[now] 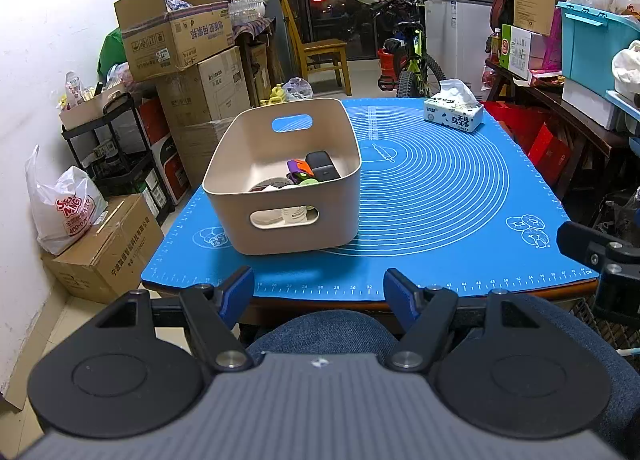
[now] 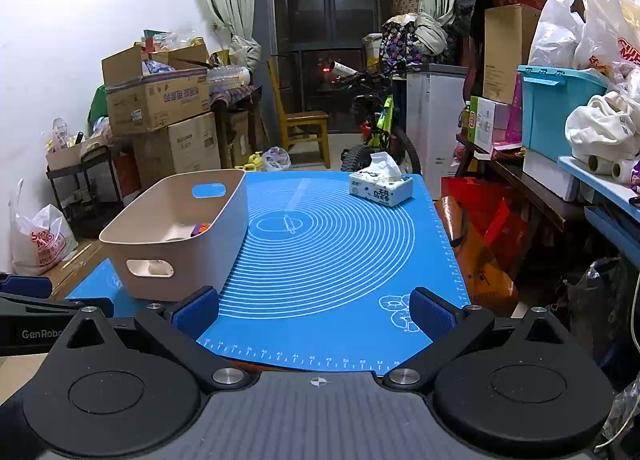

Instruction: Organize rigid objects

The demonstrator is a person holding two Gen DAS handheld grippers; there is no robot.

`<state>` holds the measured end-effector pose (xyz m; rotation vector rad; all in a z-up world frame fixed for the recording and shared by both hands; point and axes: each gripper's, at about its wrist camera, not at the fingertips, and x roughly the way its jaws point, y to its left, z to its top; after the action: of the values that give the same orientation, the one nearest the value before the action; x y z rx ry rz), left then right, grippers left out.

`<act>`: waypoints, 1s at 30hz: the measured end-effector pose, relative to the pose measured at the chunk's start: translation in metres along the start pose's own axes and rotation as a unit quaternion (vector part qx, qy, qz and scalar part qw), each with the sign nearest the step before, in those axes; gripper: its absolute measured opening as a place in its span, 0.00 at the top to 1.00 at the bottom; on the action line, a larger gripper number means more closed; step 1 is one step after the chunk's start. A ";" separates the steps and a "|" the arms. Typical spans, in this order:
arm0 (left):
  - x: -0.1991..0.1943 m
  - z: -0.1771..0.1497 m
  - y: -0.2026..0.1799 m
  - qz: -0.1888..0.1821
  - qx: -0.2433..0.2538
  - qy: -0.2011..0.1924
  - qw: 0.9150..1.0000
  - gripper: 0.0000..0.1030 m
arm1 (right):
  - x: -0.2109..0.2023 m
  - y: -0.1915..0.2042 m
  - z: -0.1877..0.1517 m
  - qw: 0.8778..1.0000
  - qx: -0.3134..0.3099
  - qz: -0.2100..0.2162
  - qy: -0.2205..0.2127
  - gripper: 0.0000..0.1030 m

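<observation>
Fingers spread wide, empty, on both left gripper [image 1: 319, 292] and right gripper [image 2: 314, 314]. Only left view shows clutter inside the smooth beige bin [image 1: 240, 195]; ringed blue mat [image 2: 340, 244] underneath.

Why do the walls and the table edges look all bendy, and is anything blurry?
Left wrist view: the fisheye lens curves the blue silicone mat and darkens the picture's corners; the beige plastic bin is sharp. Right wrist view: same bending, curtains bow outward; the white tissue box is sharp, with soft shadows only.
</observation>
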<state>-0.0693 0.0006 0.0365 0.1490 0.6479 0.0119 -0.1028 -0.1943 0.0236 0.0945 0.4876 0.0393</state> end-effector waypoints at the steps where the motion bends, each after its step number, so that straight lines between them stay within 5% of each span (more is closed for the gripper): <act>1: 0.000 0.000 0.000 0.000 0.000 0.000 1.000 0.30 | 0.000 0.000 0.000 1.000 0.000 0.000 0.000 0.02; 30: 0.000 0.000 0.002 0.001 0.000 -0.001 1.000 0.30 | 0.003 -0.014 -0.001 1.000 0.006 -0.001 0.002 0.02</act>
<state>-0.0693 0.0025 0.0370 0.1488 0.6449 0.0137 -0.1000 -0.2076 0.0202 0.1055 0.4920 0.0348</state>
